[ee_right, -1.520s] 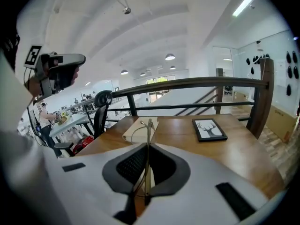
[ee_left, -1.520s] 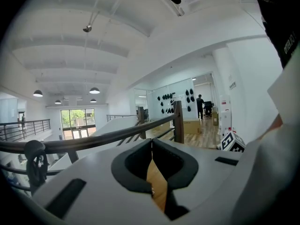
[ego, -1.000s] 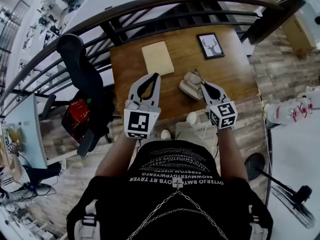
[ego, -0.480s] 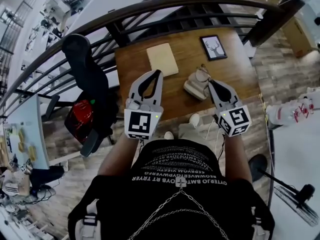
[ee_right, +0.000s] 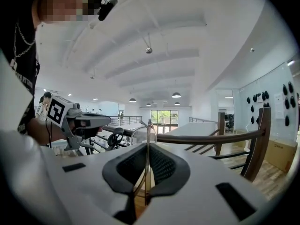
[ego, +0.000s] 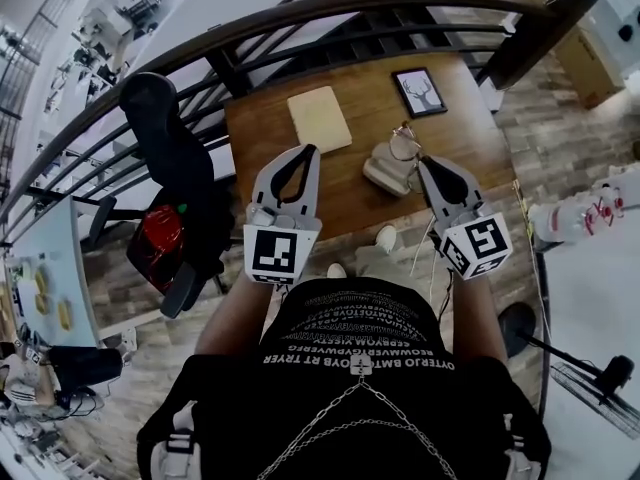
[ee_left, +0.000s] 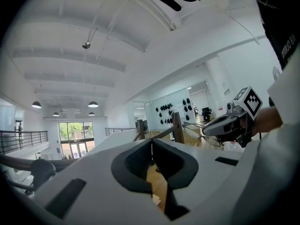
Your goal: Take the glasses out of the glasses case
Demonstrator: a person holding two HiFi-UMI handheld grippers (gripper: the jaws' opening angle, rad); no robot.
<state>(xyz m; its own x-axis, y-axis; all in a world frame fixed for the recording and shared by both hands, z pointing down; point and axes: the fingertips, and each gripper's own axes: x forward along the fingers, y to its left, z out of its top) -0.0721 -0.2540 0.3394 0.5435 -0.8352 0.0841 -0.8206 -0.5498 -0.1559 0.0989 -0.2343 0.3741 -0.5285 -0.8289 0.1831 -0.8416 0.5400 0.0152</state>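
Observation:
The beige glasses case (ego: 388, 171) lies open on the wooden table (ego: 262, 133). Just above it hang the thin-rimmed glasses (ego: 405, 144), held clear of the case by my right gripper (ego: 421, 162), which is shut on one temple arm. In the right gripper view the wire temple (ee_right: 147, 165) runs between the closed jaws and the lens rim (ee_right: 139, 131) stands beyond the tips. My left gripper (ego: 311, 152) hovers left of the case, shut and empty; its tips (ee_left: 151, 142) meet with nothing between them. The left gripper view shows the glasses (ee_left: 205, 134) off to the right.
A cream pad (ego: 319, 118) and a framed deer picture (ego: 421, 91) lie farther back on the table. A dark curved railing (ego: 300, 13) runs behind it. A black chair (ego: 160, 133) with a red bag (ego: 157, 240) stands to the left.
My right gripper has risen with the glasses, lifting them up off the open case. The left gripper has come up slightly, still shut.

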